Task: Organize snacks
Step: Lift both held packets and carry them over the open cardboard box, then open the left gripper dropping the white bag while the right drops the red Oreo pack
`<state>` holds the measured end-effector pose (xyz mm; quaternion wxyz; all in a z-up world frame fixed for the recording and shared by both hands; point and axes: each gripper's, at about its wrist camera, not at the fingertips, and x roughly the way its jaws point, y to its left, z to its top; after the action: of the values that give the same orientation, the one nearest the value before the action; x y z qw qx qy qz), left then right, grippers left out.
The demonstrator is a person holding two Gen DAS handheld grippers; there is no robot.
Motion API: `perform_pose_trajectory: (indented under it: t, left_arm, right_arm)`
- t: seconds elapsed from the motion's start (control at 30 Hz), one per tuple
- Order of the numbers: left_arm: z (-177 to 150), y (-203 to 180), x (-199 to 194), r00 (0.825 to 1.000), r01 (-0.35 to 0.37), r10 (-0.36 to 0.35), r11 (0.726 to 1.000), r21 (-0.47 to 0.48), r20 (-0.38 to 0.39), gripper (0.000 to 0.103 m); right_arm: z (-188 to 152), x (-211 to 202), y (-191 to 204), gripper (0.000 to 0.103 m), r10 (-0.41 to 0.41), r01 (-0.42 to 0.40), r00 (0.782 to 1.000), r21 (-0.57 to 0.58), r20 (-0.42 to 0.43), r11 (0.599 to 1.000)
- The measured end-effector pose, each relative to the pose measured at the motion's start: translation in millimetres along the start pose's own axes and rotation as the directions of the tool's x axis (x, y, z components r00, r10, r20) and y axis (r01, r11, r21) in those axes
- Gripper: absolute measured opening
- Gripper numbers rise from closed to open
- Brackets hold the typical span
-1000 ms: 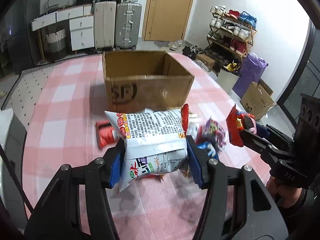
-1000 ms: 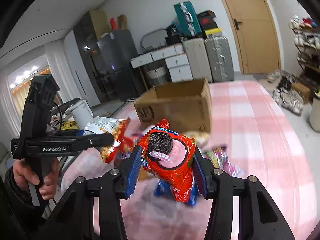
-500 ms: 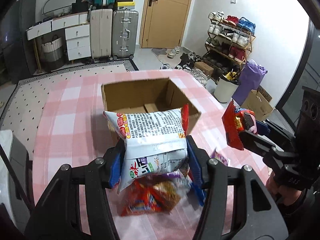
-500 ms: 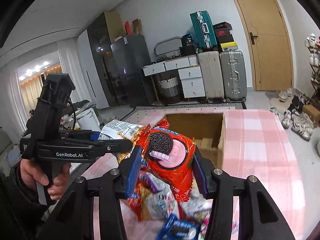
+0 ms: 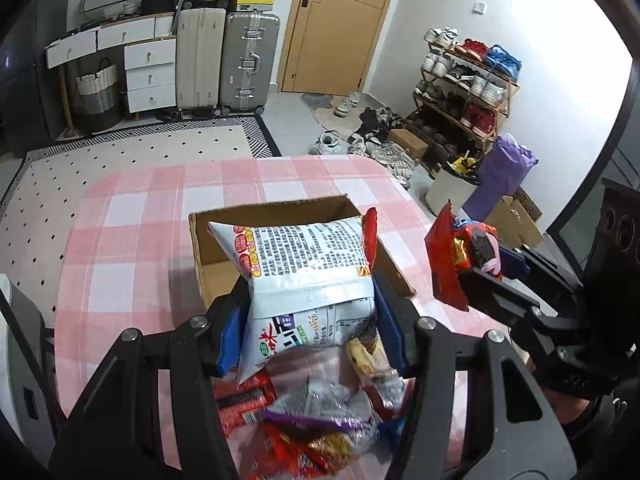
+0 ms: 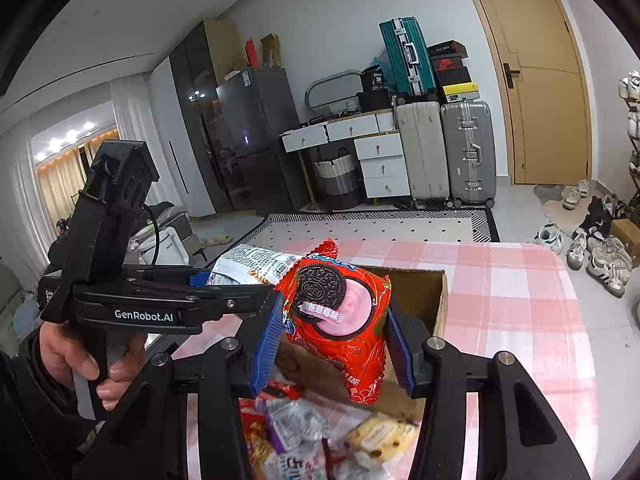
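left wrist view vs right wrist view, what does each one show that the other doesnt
Only the left wrist view: the shoe rack, the purple bag and the printed back of the white snack bag squeezed in the left claw.

Only the right wrist view: the dark fridge, the hand gripping the left claw's handle, and the Oreo packet front-on in the right claw.

Both: the open cardboard box, the pink checked tablecloth, loose snacks, suitcases and the door.

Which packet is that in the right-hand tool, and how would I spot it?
Find the pink checked table, then the open cardboard box on it. In front, the right tool clamps a red packet; only this one shows a dark sandwich biscuit with pink cream.
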<state>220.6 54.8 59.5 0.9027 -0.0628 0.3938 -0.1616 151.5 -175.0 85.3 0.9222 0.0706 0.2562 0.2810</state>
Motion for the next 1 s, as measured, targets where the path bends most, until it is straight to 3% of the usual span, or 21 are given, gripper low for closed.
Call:
perform_pose_trajectory:
  t: [0.23,0.53,0.93,1.0]
  left_arm:
    - [14.8,4.1,39.1,0.999,-0.026,0.025,0.999,-0.03,-0.034,0.054]
    - [-6.7,12.4,102.6,0.995,-0.044,0.039,0.997,-0.061,-0.088,0.054]
    - [-15.1,28.2,151.7,0.99,-0.031,0.013,0.992,-0.123,-0.142,0.055]
    - [-14.6,27.8,152.1,0.991,-0.036,0.019,0.992,-0.12,-0.135,0.063]
  right_arm:
    - [14.4,35.6,-15.3,0.049,0.001,-0.001,0.999,0.009,-0.038,1.0]
    - [3.1,82.8,-36.4,0.049,-0.002,0.006,0.993,0.031,-0.116,0.999]
    - [-6.7,119.7,-45.0,0.052,-0.09,0.093,0.98,0.009,-0.176,0.996]
    - [-6.0,118.5,-44.7,0.059,-0.093,0.094,0.981,-0.002,-0.169,0.996]
